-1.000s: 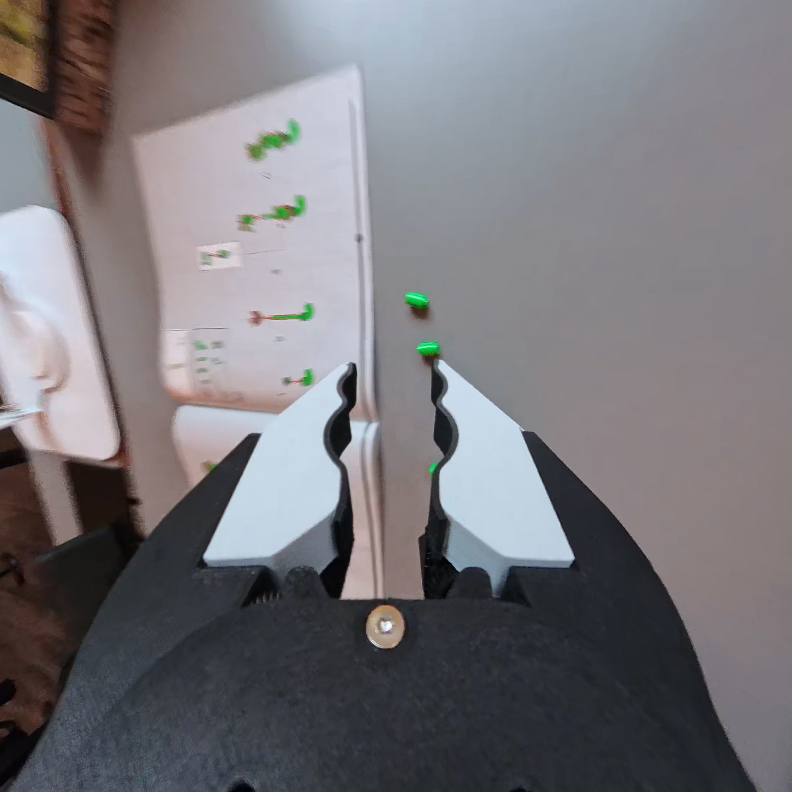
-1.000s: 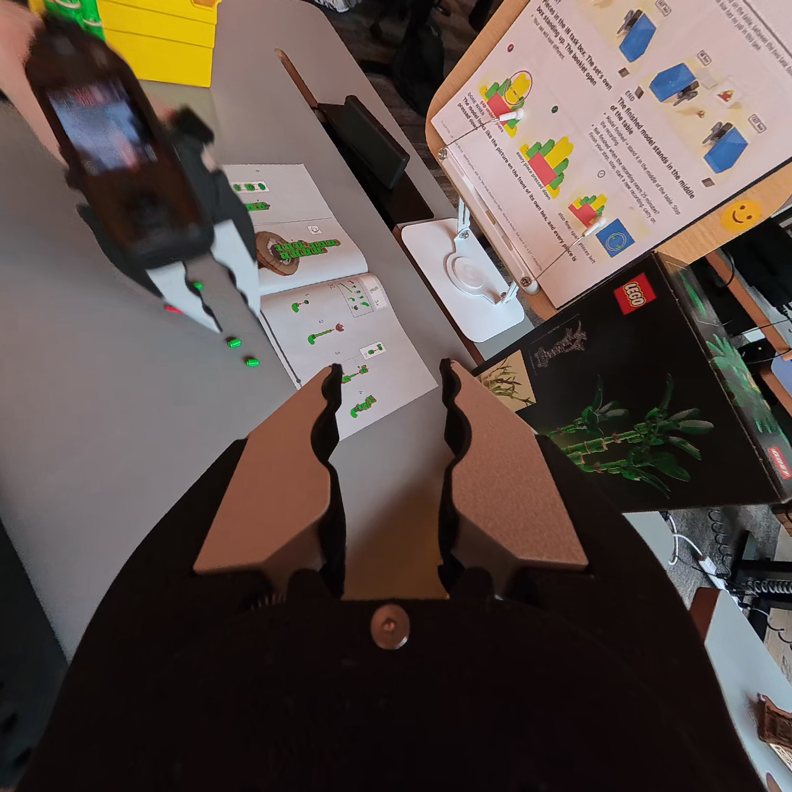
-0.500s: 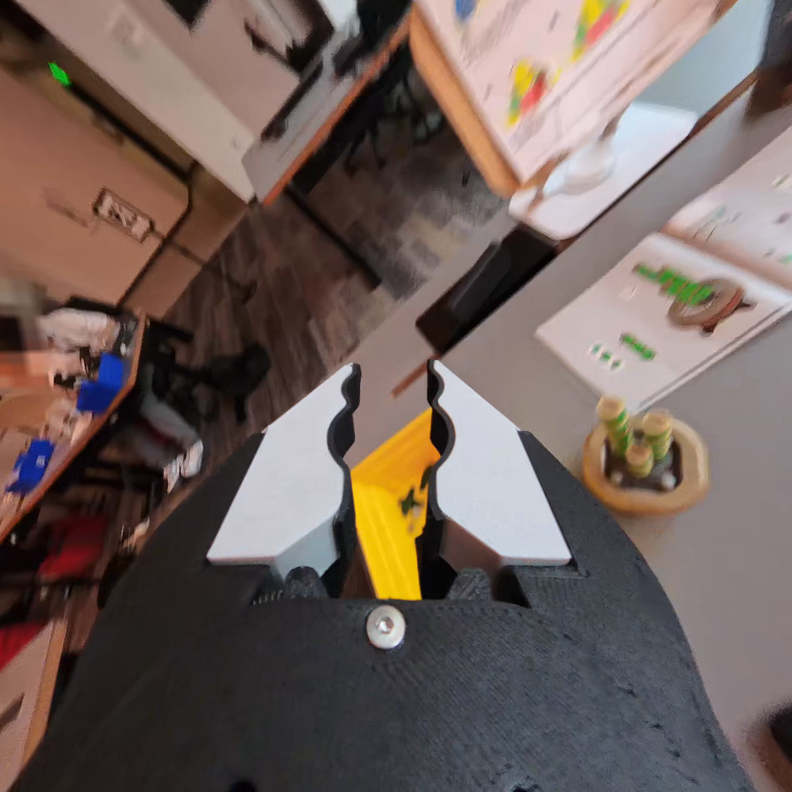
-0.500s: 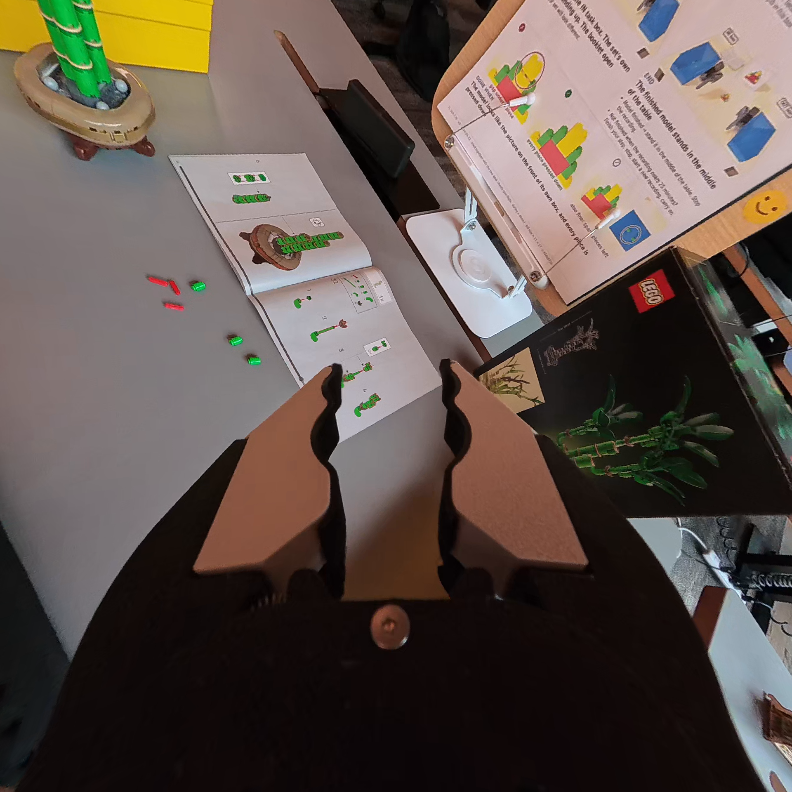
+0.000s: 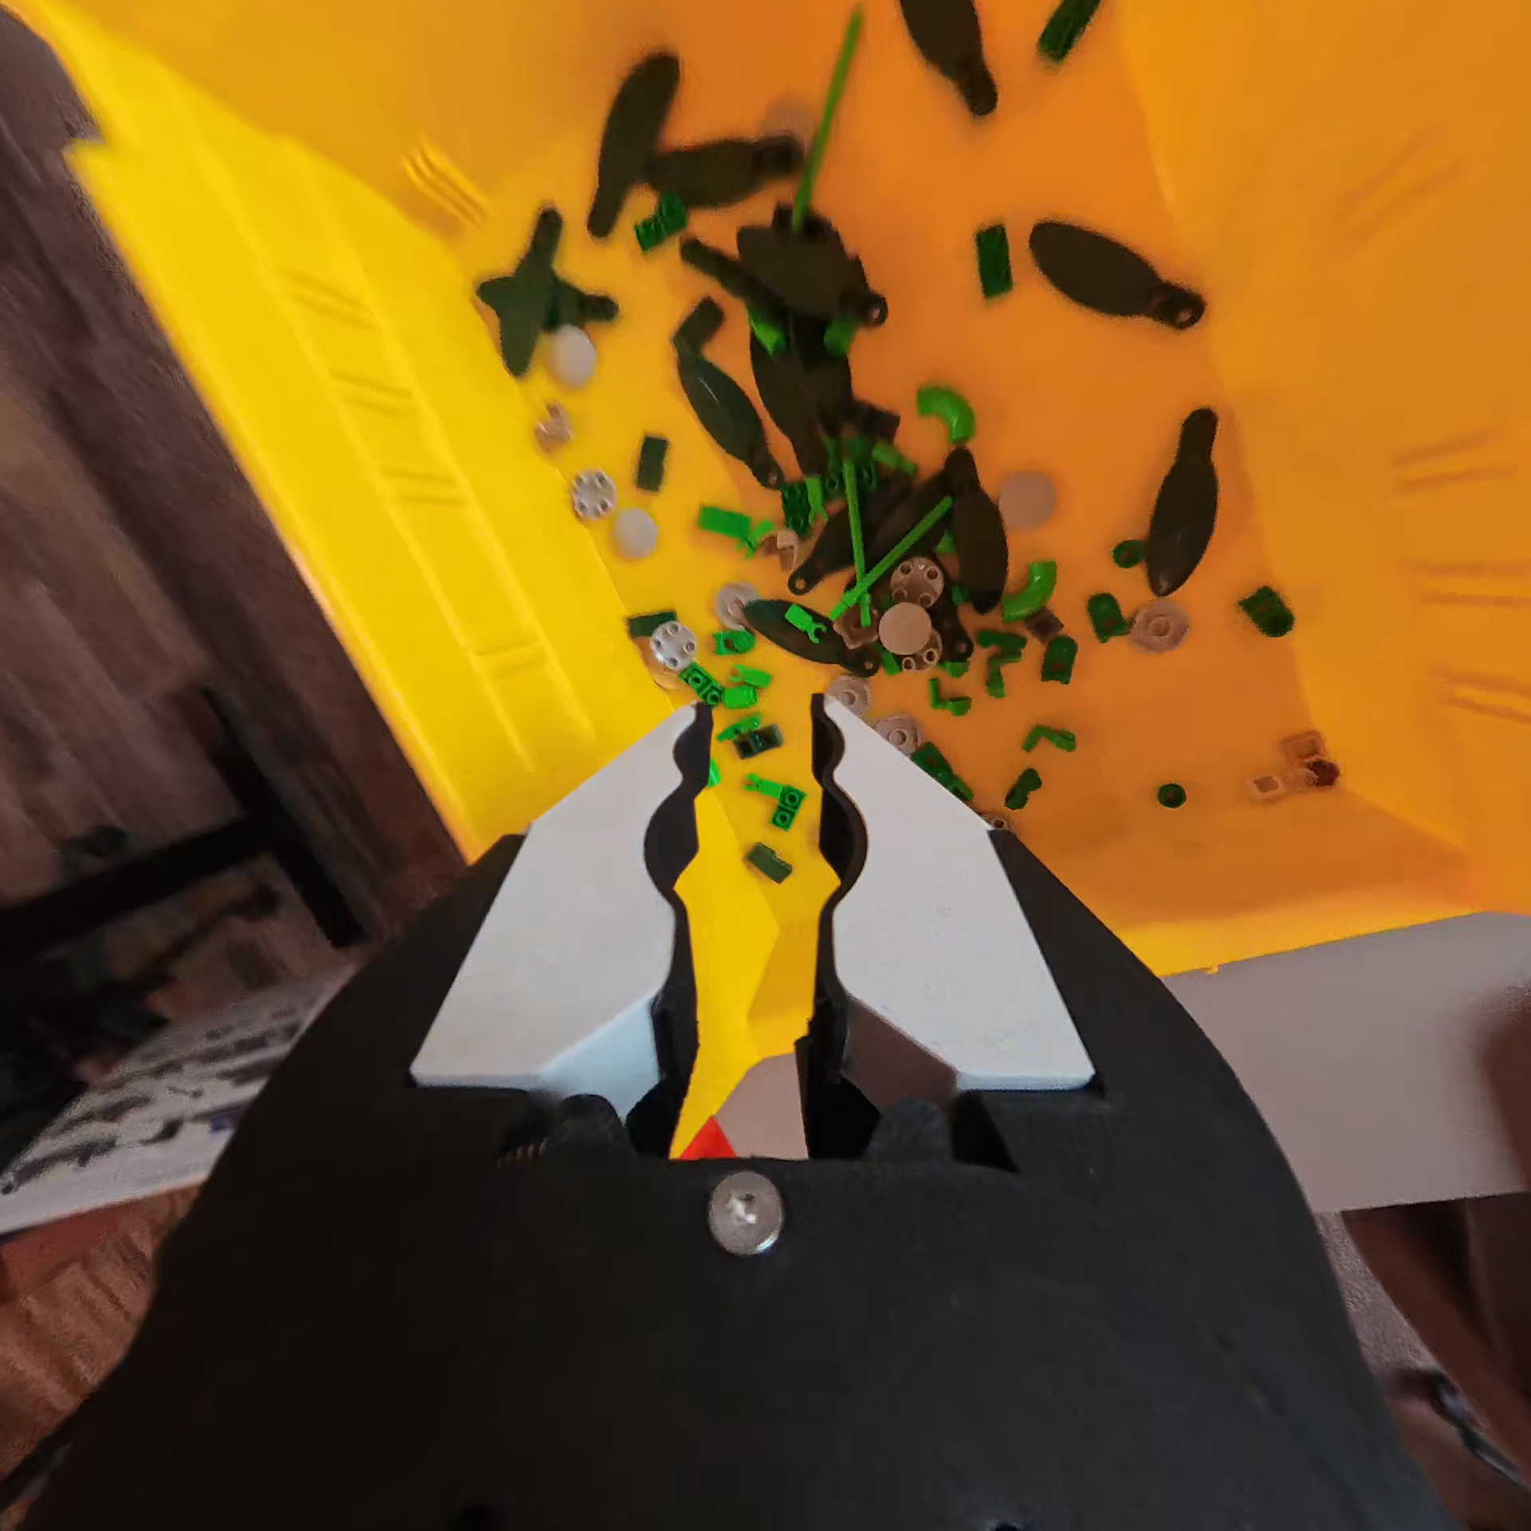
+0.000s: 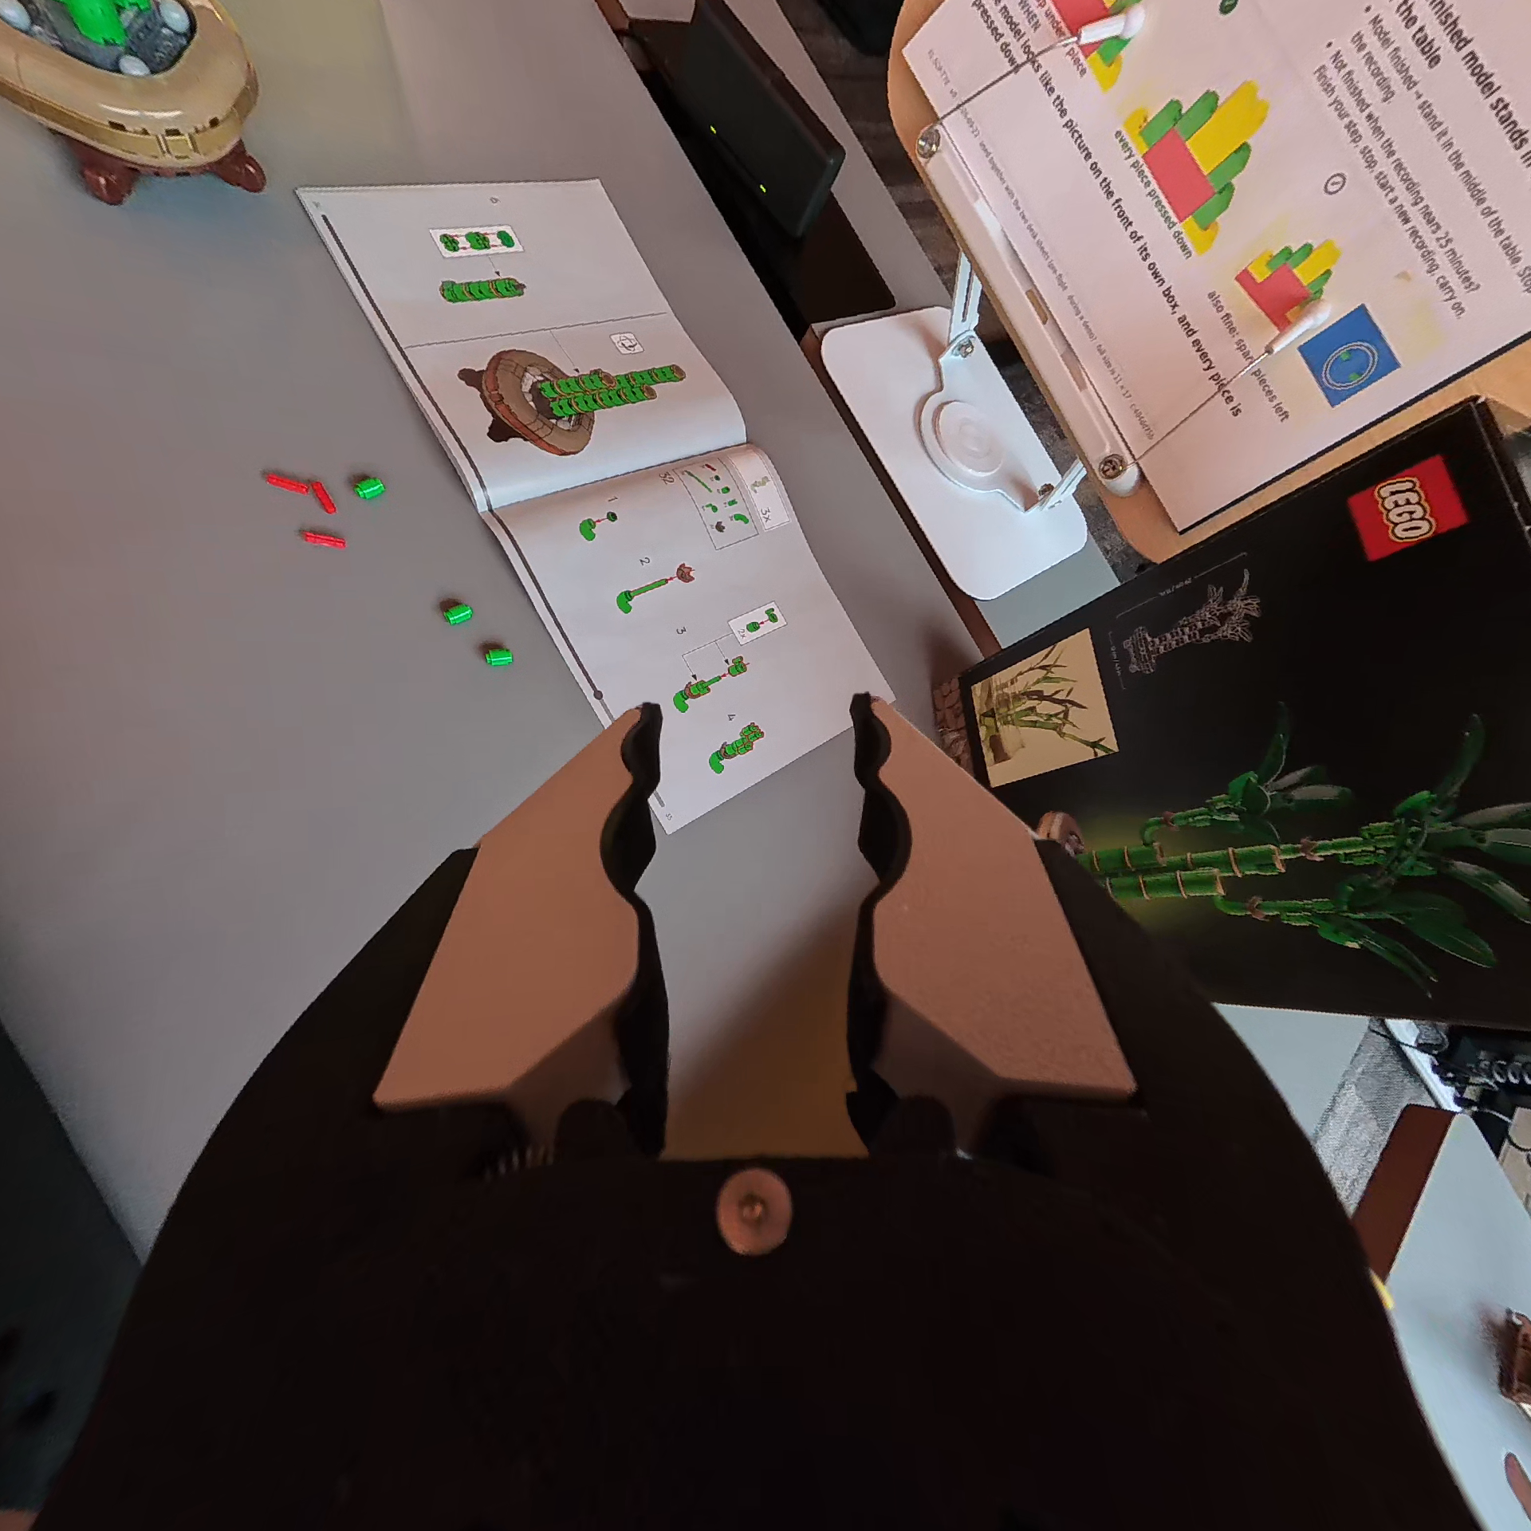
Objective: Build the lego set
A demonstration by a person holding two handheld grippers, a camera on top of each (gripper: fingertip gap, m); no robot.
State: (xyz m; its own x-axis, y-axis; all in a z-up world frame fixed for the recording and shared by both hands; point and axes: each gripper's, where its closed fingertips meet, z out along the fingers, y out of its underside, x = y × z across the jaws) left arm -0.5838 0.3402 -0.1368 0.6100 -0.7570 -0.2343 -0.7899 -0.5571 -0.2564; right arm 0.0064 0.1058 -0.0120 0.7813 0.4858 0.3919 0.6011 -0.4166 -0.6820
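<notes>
Many loose pieces ahead of left gripper, spread, empty, over yellow bin. Right gripper spread, idle above table. Stalked base far left, seemingly part-built; leaves unattached.

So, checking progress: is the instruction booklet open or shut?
Open: the instruction booklet lies spread flat on the grey table, two pages showing.

Tan model base cut off; bin pieces blurred.

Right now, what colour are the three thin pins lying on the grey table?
Red pins; the right wrist view shows them best.
</notes>
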